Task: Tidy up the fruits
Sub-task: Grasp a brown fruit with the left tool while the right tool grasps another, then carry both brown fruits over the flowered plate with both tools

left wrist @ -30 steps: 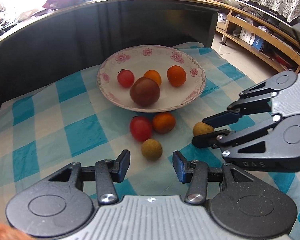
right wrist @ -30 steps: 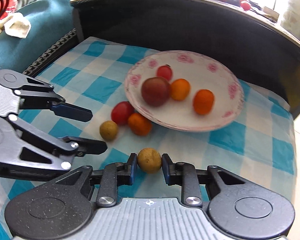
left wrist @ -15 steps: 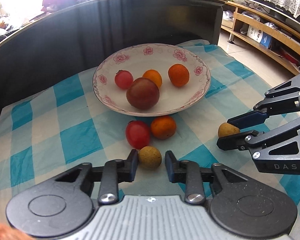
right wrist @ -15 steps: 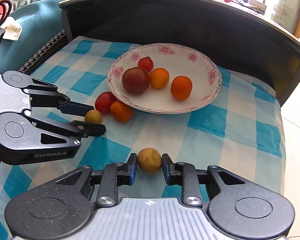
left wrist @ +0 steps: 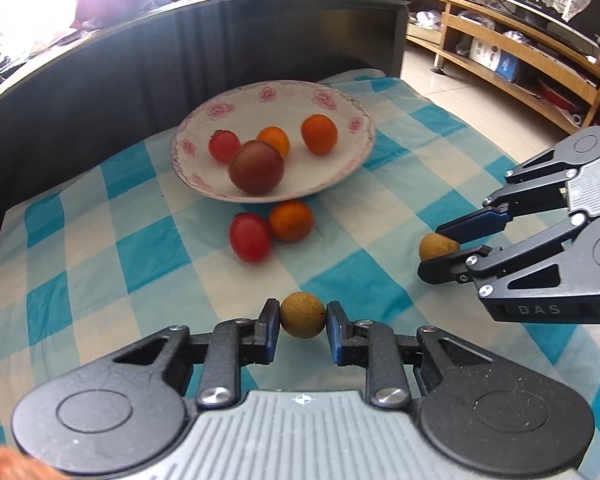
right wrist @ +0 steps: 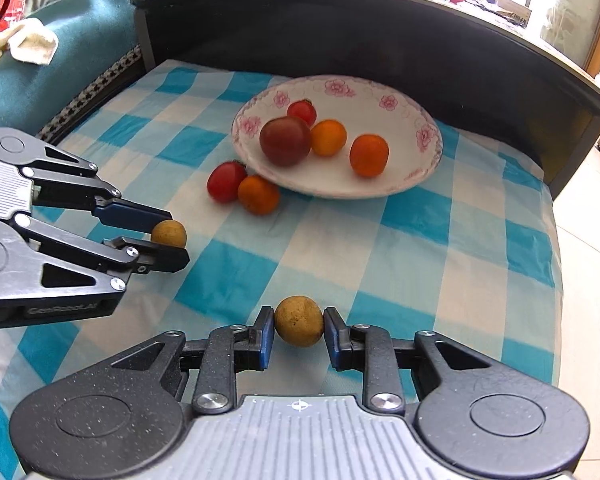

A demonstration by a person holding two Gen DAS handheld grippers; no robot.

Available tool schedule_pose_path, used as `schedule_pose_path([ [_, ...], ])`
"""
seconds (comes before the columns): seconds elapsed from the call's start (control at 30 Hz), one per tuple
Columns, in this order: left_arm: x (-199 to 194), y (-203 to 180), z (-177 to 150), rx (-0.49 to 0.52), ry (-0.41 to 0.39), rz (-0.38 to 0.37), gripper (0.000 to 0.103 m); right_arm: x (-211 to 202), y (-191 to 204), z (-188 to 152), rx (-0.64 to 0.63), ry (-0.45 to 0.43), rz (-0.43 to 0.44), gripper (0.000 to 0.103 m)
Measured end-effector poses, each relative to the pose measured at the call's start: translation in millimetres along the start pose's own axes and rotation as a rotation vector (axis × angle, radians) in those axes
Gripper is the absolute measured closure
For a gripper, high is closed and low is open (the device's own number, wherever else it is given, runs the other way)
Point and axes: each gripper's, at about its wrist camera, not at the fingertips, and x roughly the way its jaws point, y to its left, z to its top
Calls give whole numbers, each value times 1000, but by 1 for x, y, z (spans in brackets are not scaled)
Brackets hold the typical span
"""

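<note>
Your left gripper (left wrist: pixel 303 320) is clamped on a tan round fruit (left wrist: pixel 302 314), one pad against each side of it, held over the blue-and-white checked cloth (left wrist: pixel 148 256). Your right gripper (right wrist: pixel 299 326) is likewise clamped on a second tan fruit (right wrist: pixel 299 321). Whether either fruit is clear of the cloth cannot be told.

In the left wrist view, the right gripper enters at 3 o'clock with its fruit pinched between the tips. In the right wrist view, the left gripper enters at 9 o'clock in the same condition. The two tools are well apart.

The floral-rimmed plate (left wrist: pixel 342 104) lies at 12 o'clock from both grippers, against the dark curved wall (left wrist: pixel 100 76). It holds four fruits:
- one dark maroon fruit (left wrist: pixel 256 167), nearest you;
- one small red fruit (left wrist: pixel 224 146), at 10 o'clock from the maroon one;
- one yellow-orange fruit (left wrist: pixel 274 141), just behind and touching the maroon one;
- one orange fruit (left wrist: pixel 319 134), apart, at 2 o'clock from it.

Two fruits lie on the cloth just beside the plate's near rim: a red tomato (left wrist: pixel 250 237) and an orange tomato (left wrist: pixel 291 221), touching each other.
</note>
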Motion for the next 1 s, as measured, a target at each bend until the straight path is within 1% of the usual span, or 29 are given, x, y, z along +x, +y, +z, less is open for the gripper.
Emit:
schedule_pose_path([
  [0.13,0,-9,-7,28,18,-21,68,-1,4,-8,3,25,-12,82],
  [0.23,4,-15,-12,53,35,-25,68,-2,8,-11,-15,24,-25,81],
  [0.33,3,-16,-14,69,31,-24,68,-2,6,-10,-6,25,-22,81],
  [0.7,2,-8,-17,37,42,-54,66,-2,2,-11,25,20,-1,80],
  [1.0,0,-10,-15,48,43,-37,67,-2,3,-7,24,31,-18,82],
])
